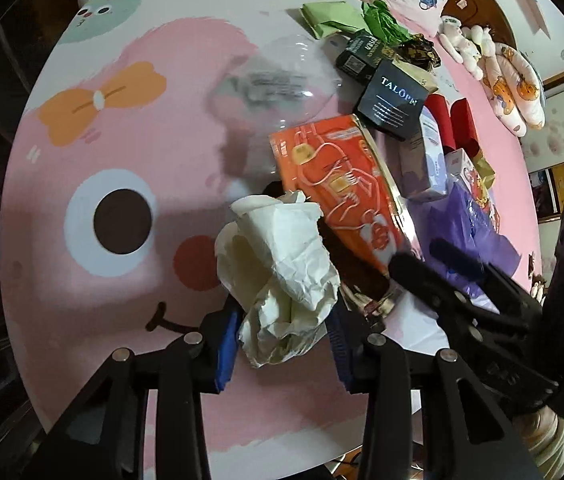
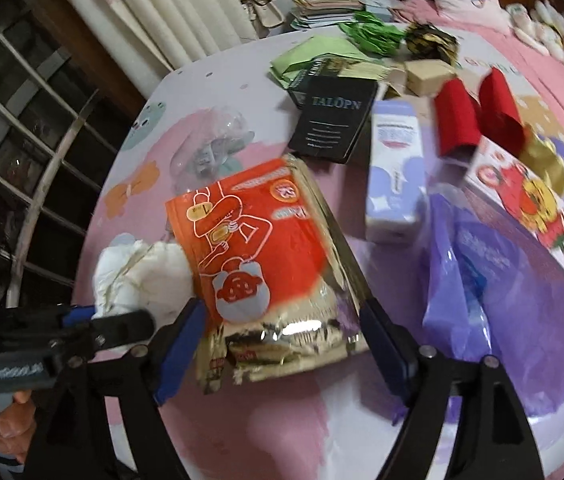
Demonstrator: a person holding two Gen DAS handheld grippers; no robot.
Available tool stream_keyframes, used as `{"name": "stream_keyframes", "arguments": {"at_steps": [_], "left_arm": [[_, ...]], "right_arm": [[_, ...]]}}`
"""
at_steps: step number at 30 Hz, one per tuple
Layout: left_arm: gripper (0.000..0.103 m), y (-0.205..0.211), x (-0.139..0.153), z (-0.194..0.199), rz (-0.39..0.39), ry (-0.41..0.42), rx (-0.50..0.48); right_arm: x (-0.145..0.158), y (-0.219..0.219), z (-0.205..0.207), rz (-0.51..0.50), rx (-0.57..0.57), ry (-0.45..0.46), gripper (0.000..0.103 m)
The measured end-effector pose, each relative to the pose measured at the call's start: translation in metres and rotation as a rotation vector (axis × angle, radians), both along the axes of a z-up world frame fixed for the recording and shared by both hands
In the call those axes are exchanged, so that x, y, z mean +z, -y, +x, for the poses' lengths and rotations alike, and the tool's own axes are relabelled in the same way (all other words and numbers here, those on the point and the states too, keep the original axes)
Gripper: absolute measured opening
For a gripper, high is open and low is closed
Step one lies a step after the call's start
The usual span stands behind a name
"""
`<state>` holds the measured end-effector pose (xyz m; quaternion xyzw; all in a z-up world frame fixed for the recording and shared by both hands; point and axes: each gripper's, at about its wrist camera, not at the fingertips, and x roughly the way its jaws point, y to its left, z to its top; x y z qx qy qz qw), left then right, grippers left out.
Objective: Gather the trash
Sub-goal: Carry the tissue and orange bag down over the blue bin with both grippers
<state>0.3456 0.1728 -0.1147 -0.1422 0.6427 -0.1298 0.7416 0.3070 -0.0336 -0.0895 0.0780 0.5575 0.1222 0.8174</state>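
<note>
The tabletop [image 1: 129, 160] is pink with a cartoon face, an orange bow and a red cheek spot. The crumpled tissue [image 1: 282, 272] is white with creamy folds. The pouch [image 2: 265, 240] is orange with white line drawings and a gold foil edge. The box [image 2: 334, 120] is black with pale lettering; the plastic bag [image 2: 482, 280] is purple. The fingers [image 2: 179, 340] carry blue pads.

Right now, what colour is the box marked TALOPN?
Black box with pale lettering, clearest in the right wrist view.

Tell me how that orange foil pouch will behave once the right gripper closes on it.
The orange foil pouch looks flat and creased, so it will probably buckle and flop. Its glossy film may slip between the open right gripper's fingers. Probably light.
</note>
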Motion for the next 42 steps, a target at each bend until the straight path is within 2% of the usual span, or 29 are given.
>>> {"name": "stream_keyframes", "arguments": {"at_steps": [3,6,13,18,20,22,26,27,28,30,35,39,42], "left_arm": [[0.038,-0.006,0.001,-0.003,0.005,0.011,0.003],[0.038,-0.014,0.003,-0.004,0.004,0.021,0.011],[0.038,-0.036,0.007,-0.01,0.002,0.034,0.043],[0.038,-0.042,0.007,-0.016,0.005,0.042,0.051],[0.038,-0.043,0.008,-0.019,0.007,0.048,0.05],[0.038,-0.043,0.009,-0.023,0.004,0.053,0.052],[0.038,-0.041,0.013,-0.032,0.006,0.063,0.061],[0.038,-0.04,0.014,-0.036,0.01,0.068,0.064],[0.038,-0.039,0.016,-0.038,0.014,0.072,0.065],[0.038,-0.035,0.02,-0.045,0.027,0.086,0.07],[0.038,-0.025,0.037,-0.07,0.057,0.124,0.088],[0.038,-0.011,0.057,-0.097,0.074,0.158,0.113],[0.038,0.002,0.075,-0.12,0.084,0.193,0.129]], "right_arm": [[-0.008,-0.012,0.009,-0.048,0.033,0.01,0.081],[-0.019,-0.022,0.019,-0.104,0.071,0.006,0.089],[-0.031,-0.045,0.028,-0.248,0.136,0.028,0.089],[-0.032,-0.047,0.027,-0.265,0.129,0.037,0.087],[-0.031,-0.046,0.026,-0.264,0.125,0.04,0.082],[-0.028,-0.044,0.025,-0.263,0.129,0.046,0.071],[-0.025,-0.038,0.025,-0.261,0.126,0.052,0.057],[-0.024,-0.037,0.025,-0.266,0.122,0.056,0.05],[-0.023,-0.034,0.025,-0.258,0.115,0.054,0.035],[-0.02,-0.027,0.024,-0.222,0.103,0.046,0.026],[0.001,-0.014,0.0,-0.082,0.1,0.058,0.021],[0.029,-0.006,-0.028,0.041,0.116,0.07,0.021],[0.057,0.002,-0.054,0.081,0.138,0.109,0.021]]}}
